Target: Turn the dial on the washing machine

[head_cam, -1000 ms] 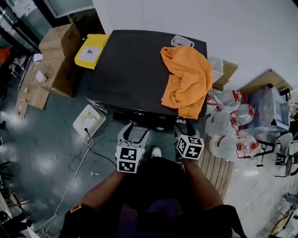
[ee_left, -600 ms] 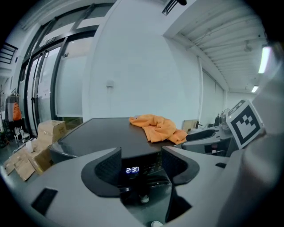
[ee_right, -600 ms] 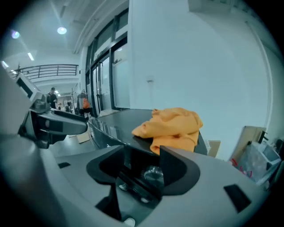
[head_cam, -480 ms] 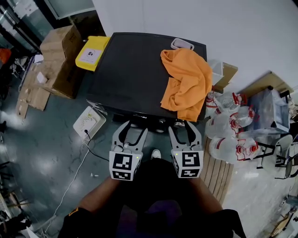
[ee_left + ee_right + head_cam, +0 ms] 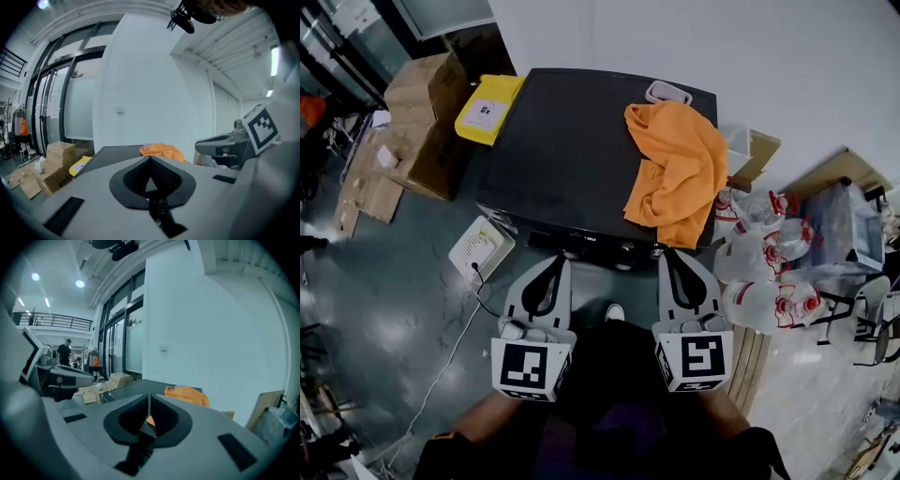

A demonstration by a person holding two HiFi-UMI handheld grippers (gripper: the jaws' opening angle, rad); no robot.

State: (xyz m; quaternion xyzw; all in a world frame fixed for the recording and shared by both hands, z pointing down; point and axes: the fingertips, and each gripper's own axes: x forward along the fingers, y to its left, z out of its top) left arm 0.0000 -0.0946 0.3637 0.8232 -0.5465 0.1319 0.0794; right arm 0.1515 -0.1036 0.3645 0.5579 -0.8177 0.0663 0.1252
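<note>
The washing machine (image 5: 572, 150) fills the upper centre of the head view, seen from above as a dark flat top. An orange cloth (image 5: 675, 169) is draped over its right side and hangs over the front edge, hiding part of the front there. A small grey tray (image 5: 667, 91) sits at the back edge.

Only a thin, foreshortened control strip (image 5: 595, 246) shows along the lower edge of the top. There are a few small round shapes on it, and which one is the dial cannot be told. In both gripper views the machine's front is hidden below the gripper bodies, so only the top and the cloth show.

The left gripper (image 5: 555, 262) is at lower centre-left, its tips just below the strip and apart from it. Its jaws have just been closing and now meet, with nothing between them. The right gripper (image 5: 667, 255) is at lower centre-right, its tips near the hanging cloth. Its jaws have also just been closing and are pressed together, empty.

The person's arms are cut off by the bottom edge. Cardboard boxes (image 5: 417, 103) and a yellow item (image 5: 487, 105) are at upper left. A white box (image 5: 481, 248) lies on the floor at left, and clear plastic bottles (image 5: 769, 253) are crowded at right
</note>
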